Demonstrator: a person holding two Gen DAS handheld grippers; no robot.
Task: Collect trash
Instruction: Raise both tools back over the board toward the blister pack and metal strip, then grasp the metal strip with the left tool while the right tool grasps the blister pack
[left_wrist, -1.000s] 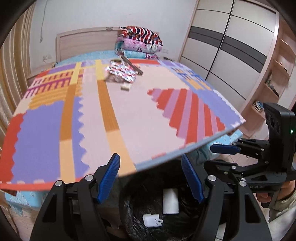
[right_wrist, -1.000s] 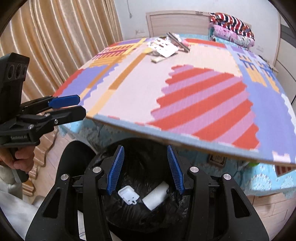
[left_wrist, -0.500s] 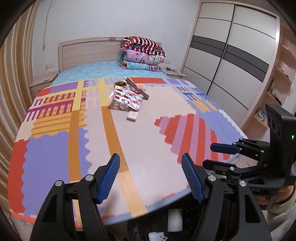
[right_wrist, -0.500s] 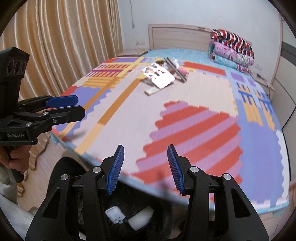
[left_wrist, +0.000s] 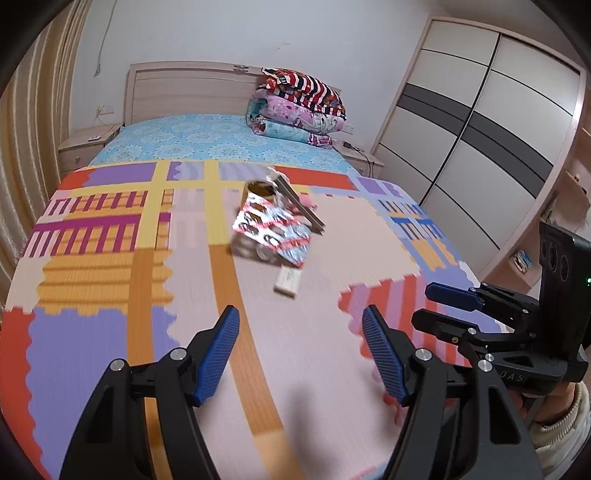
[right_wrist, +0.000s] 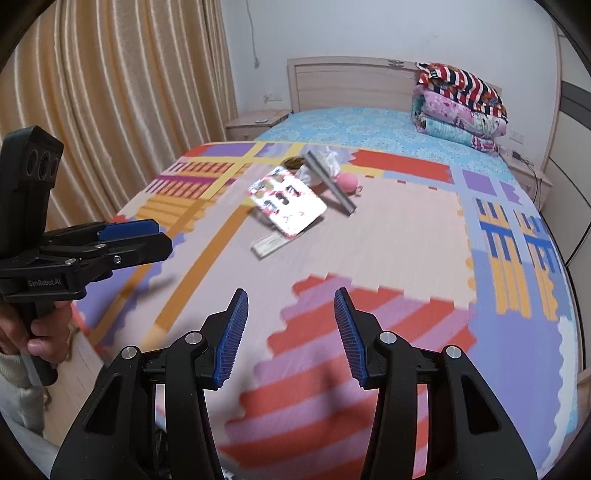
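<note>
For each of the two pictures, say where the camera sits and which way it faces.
Left wrist: on the left tool, looking down its open fingers across the mat to the trash pile; right tool and hand at right.
Right wrist: on the right tool, facing the same pile; left tool at left.
Shared: mat, pile, folded quilts.

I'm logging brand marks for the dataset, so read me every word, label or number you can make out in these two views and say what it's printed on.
"GenRobot.AI": on the side of the left claw, seen from the right wrist.
"DAS": partial lettering on the right claw body, seen from the left wrist; the rest is cut off.
Silver foil wrapper: red print, too blurred to read.
Small flat packet: markings too small to read.
</note>
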